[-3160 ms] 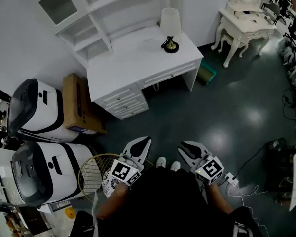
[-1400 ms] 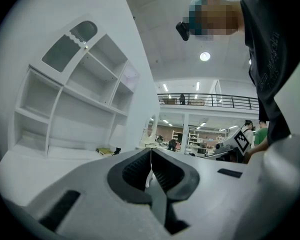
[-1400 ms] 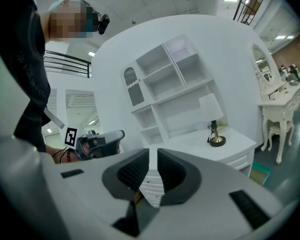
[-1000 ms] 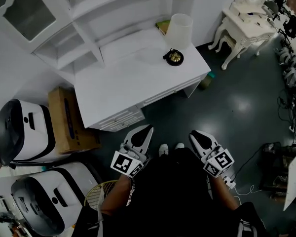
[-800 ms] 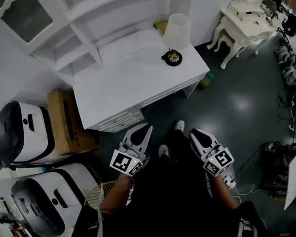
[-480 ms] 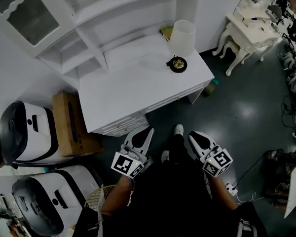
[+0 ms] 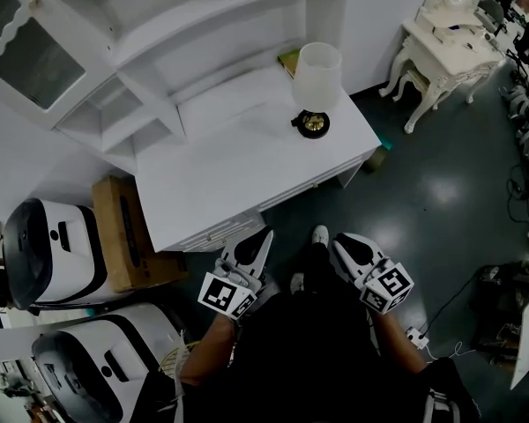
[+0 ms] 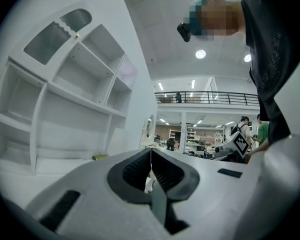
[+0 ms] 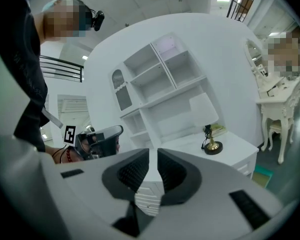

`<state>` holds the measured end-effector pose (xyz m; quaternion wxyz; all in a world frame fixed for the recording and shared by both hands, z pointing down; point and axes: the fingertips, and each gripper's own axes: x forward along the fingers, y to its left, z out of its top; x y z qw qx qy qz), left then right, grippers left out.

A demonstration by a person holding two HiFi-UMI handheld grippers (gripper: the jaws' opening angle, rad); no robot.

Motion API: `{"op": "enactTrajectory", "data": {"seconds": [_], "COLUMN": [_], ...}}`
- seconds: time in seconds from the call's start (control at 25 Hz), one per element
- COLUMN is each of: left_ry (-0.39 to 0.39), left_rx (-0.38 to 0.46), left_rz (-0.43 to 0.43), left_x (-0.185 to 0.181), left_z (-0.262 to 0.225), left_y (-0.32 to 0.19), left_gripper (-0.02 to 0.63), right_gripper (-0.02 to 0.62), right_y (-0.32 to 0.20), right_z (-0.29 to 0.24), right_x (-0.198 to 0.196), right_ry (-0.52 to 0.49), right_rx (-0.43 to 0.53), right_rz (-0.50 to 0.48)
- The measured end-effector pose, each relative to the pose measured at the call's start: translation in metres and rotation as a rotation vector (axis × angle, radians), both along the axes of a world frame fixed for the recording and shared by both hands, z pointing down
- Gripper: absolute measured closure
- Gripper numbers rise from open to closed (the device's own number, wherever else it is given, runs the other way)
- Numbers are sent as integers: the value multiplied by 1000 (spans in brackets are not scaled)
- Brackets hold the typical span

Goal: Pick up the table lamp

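Table lamp (image 7: 318, 76) stands upright, shade on top; left gripper (image 7: 264, 233) jaws closed empty, right gripper (image 7: 337, 240) barely apart

White-shaded table lamp (image 7: 317, 82), white desk (image 7: 238, 161)

A cardboard box (image 7: 123, 236) stands beside the white desk (image 7: 229, 157); an ornate table (image 7: 441, 42) stands apart.

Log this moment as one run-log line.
phase: pre-grasp | white-shaded brass-based table lamp: upright on white desk, untouched | left hand-held gripper: shut, empty | right hand-held gripper: slightly open, empty
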<state>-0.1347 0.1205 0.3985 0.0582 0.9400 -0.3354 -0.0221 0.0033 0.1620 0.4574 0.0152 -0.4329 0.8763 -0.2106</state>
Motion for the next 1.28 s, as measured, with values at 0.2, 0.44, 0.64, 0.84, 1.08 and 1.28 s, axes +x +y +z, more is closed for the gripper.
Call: {"op": "enactTrajectory", "data": {"seconds": [0.2,0.44,0.64,0.84,1.08,1.28], "left_ry": [-7,-26,-44,-48,-58,-53], "left_rx": [-5,-37,-48,-46,-70,-85], "left_rz": [4,9,1,-14,-62,-103], "left_x": [14,37,57,71,77,78], "left_z": [-1,7,14,14,21,22], "left_y": [-34,-78,-121,-160,-189,-211], "left_gripper": [588,588,588,588,588,588], "right_gripper": [529,529,529,531,531,530], "right_y": [-36,-81,-128,-179,-219,-251], "right_z": [9,14,18,21,29,38], "right_x": [12,29,45,61,78,86], "right_ry": [19,48,39,67,53,76], "right_rx": [-10,-9,-10,-12,-11,24], "right_rz": [-14,-42,-57,-86,-90,-115]}}
